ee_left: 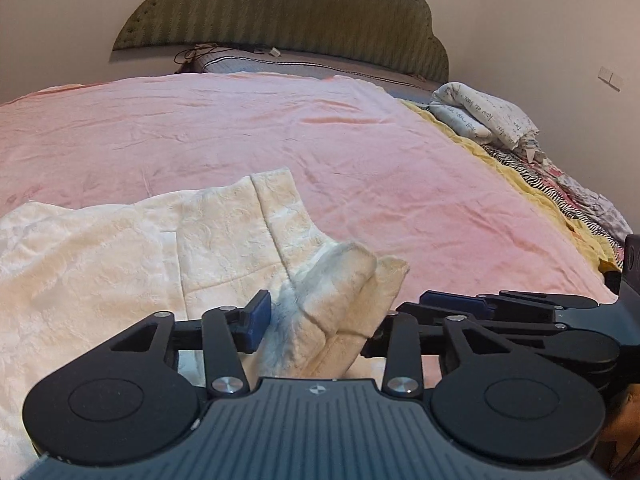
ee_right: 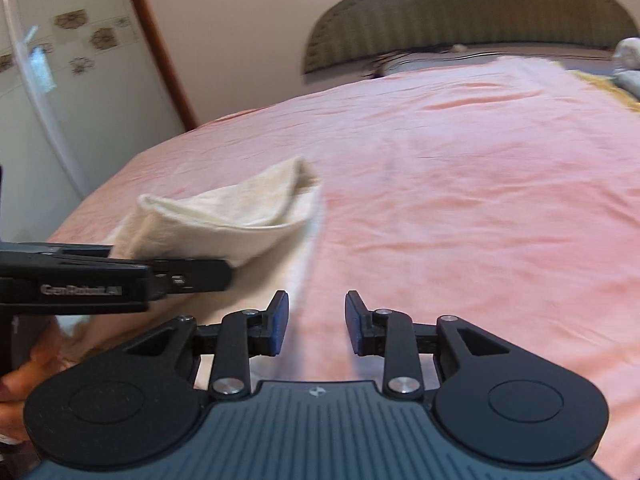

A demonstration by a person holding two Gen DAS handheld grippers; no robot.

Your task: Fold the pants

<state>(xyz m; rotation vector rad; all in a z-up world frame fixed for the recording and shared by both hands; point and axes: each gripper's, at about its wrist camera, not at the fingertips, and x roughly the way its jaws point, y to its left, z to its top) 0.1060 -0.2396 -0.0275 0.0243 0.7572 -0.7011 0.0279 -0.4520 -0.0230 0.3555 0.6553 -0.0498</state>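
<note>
Pants: cream, on the pink bed, one end lifted for folding.
Left gripper: fingers clamped on that raised end.
Right gripper: fingers apart, empty, beside.

We see the left gripper with its 2 jaws clamped on bunched cloth, raised off the surface. The right gripper sits beside it, 3 o'clock of the left, jaws parted with nothing between. A hand shows at 8 o'clock, right wrist view.
</note>
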